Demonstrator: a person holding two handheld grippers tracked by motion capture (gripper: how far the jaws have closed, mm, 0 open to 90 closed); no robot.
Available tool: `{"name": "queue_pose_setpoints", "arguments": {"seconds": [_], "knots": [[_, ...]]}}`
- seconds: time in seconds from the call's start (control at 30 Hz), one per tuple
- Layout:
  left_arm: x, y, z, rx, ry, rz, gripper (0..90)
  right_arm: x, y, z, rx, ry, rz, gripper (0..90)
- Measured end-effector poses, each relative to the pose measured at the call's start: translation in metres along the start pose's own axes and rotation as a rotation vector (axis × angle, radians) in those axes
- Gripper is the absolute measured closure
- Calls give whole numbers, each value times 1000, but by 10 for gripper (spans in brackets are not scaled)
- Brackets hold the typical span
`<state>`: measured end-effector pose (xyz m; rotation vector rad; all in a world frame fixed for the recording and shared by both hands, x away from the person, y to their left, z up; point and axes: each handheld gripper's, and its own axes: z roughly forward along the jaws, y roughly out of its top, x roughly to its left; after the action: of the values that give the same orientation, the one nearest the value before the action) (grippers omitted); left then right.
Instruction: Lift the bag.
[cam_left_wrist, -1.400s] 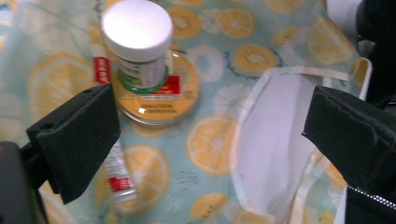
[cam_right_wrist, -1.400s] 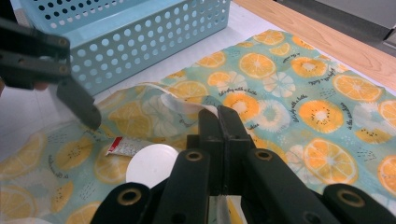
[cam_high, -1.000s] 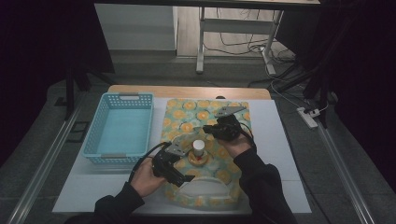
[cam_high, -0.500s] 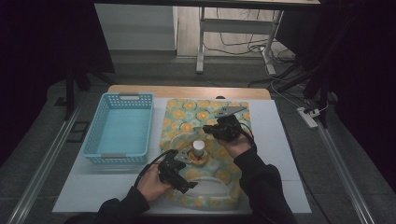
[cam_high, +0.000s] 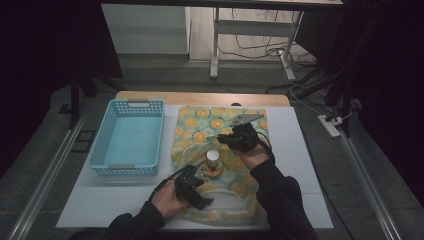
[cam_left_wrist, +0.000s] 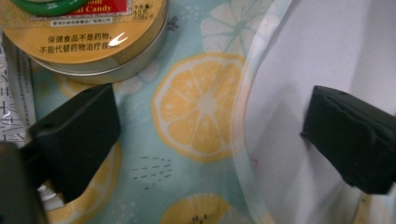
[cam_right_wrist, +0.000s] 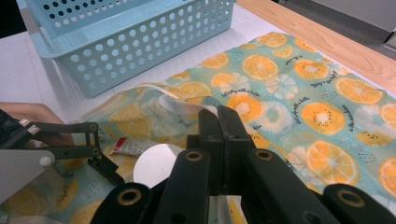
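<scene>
1. Left gripper (cam_left_wrist: 205, 135): jaws stand wide apart and have just been closing slightly. Between them lie the lemon-print cloth (cam_left_wrist: 196, 102) and a curved clear plastic edge (cam_left_wrist: 247, 154); the pads press on neither.
2. In the left gripper view, a round gold tin (cam_left_wrist: 88, 42) lies at 11 o'clock from the jaws, just beyond the left jaw. A printed sachet (cam_left_wrist: 16, 93) lies at 9 o'clock.
3. Right gripper (cam_right_wrist: 218, 116): jaws fully closed, tips meeting on a raised fold of the cloth (cam_right_wrist: 187, 105).
4. The right gripper view shows a white round cap (cam_right_wrist: 156, 163) at 8 o'clock from the jaws, a red-and-white tube (cam_right_wrist: 128, 145) beside it, and the blue basket (cam_right_wrist: 126, 51) at 11 o'clock.
5. The high view shows the layout: the cloth (cam_high: 200, 130) at table centre, the basket (cam_high: 128, 140) at 9 o'clock from it, a small white-capped bottle (cam_high: 213, 161) between the left gripper (cam_high: 199, 175) and the right gripper (cam_high: 220, 138).
</scene>
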<state>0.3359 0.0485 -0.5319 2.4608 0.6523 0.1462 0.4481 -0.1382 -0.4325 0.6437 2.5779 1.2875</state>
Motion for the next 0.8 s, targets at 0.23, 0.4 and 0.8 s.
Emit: {"name": "queue_pose_setpoints", "arguments": {"seconds": [0.23, 0.4, 0.8], "knots": [[2, 4, -4, 6, -14, 7, 300, 0, 0, 0, 3, -1, 1, 898], [5, 8, -6, 16, -19, -8, 519, -1, -1, 0, 5, -2, 5, 898], [12, 10, -6, 21, -37, -53, 893, -2, -1, 0, 5, -3, 5, 898]]}}
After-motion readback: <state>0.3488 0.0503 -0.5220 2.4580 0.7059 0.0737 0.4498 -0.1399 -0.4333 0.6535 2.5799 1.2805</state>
